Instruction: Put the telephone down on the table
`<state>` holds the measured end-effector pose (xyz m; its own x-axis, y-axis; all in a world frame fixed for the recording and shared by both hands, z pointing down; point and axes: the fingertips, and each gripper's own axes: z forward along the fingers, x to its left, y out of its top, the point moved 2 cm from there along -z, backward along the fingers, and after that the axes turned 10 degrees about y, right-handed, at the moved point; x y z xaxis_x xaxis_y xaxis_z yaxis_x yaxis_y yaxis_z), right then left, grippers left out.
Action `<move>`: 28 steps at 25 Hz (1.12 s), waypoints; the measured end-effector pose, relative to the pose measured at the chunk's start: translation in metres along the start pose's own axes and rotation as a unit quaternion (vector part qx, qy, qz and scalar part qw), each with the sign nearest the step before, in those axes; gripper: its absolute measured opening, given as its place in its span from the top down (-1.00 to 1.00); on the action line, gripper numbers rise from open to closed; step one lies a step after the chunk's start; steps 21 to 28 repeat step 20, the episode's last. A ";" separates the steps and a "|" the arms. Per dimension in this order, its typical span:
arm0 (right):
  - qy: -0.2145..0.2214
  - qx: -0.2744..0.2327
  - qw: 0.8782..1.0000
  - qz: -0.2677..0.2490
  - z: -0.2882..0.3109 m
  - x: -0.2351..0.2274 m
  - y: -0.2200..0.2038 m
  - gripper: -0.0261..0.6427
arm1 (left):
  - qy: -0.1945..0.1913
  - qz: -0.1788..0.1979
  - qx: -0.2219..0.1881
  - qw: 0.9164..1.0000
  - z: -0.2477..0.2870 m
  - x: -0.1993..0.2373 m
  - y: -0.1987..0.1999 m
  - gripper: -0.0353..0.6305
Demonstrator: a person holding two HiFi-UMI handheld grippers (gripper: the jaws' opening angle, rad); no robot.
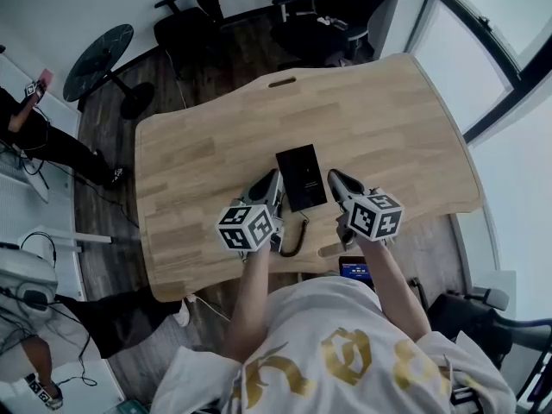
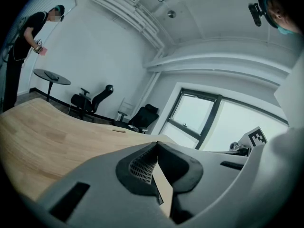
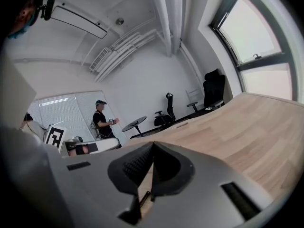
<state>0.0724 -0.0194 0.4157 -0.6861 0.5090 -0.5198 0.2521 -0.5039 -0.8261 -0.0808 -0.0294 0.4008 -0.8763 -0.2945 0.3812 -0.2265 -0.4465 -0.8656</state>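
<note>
The telephone, a flat black slab, lies on the light wooden table near its front edge. My left gripper is just left of it and my right gripper just right of it, both raised a little over the table. Neither touches the telephone as far as I can see. In the left gripper view the jaws are pressed together with nothing between them. The right gripper view shows the same for the right gripper. The telephone is out of sight in both gripper views.
A dark curled cable hangs at the table's front edge beneath my hands. Office chairs and a round black side table stand beyond the table. A person stands by the far wall. Windows run along the right.
</note>
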 end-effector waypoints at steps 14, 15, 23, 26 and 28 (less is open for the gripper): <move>-0.010 -0.006 1.000 -0.007 0.000 -0.007 0.003 0.89 | 0.006 -0.001 0.005 1.000 0.002 0.006 -0.001 0.87; -0.011 -0.007 1.000 -0.007 0.001 -0.008 0.003 0.89 | 0.006 -0.002 0.005 1.000 0.003 0.007 -0.001 0.87; -0.010 -0.006 1.000 -0.003 0.005 -0.010 -0.002 0.89 | 0.009 -0.012 0.009 1.000 0.004 0.015 -0.008 0.87; -0.010 -0.006 1.000 -0.003 0.005 -0.010 -0.002 0.89 | 0.009 -0.012 0.009 1.000 0.004 0.015 -0.008 0.87; -0.010 -0.006 1.000 -0.003 0.005 -0.010 -0.002 0.89 | 0.009 -0.012 0.009 1.000 0.004 0.015 -0.008 0.87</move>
